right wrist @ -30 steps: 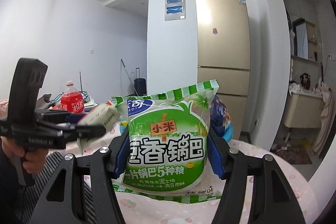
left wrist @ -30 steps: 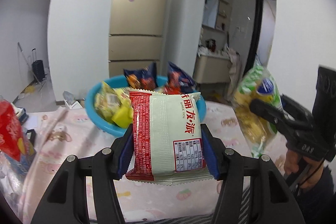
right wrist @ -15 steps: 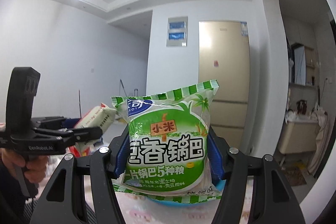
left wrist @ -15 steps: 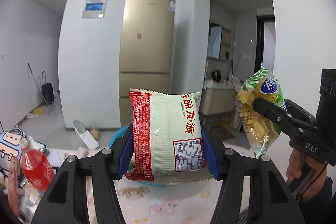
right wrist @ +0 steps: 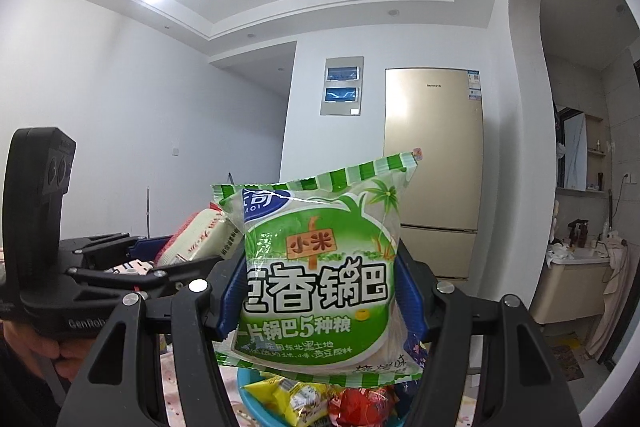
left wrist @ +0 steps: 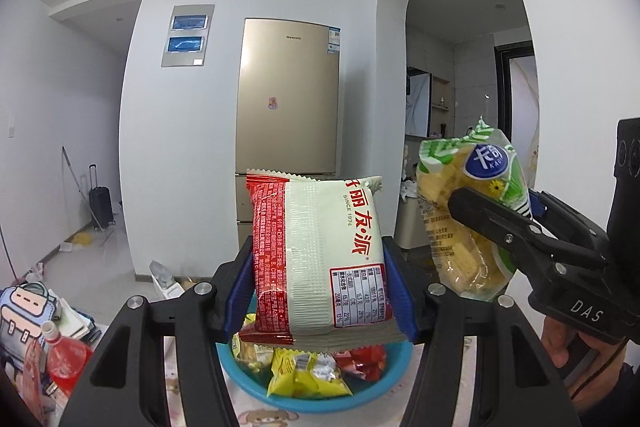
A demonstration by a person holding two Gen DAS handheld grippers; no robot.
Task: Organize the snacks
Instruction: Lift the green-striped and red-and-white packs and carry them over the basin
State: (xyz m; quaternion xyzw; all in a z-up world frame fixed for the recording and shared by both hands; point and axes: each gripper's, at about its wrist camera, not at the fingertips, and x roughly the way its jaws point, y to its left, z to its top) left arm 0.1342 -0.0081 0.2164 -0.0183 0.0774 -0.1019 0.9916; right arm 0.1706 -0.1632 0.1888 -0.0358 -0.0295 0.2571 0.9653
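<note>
Two grippers are lifted above the basin (left wrist: 384, 393) – left gripper (left wrist: 318, 291) clamped on a red-white pack (left wrist: 320, 259), right gripper (right wrist: 316, 291) clamped on a green pack (right wrist: 320, 259), probably to sort them out of the pile.

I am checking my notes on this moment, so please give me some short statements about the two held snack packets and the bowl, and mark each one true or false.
1. The left hand-held gripper grips a red and cream plastic snack packet. True.
2. The right hand-held gripper is open and holds nothing. False: it is shut on a green and white plastic snack packet.
3. A round blue plastic bowl below the grippers holds several snack packets. True.
4. The red and cream packet lies inside the bowl. False: it is held in the air above it.
5. A tall gold refrigerator stands against the far wall. True.
</note>
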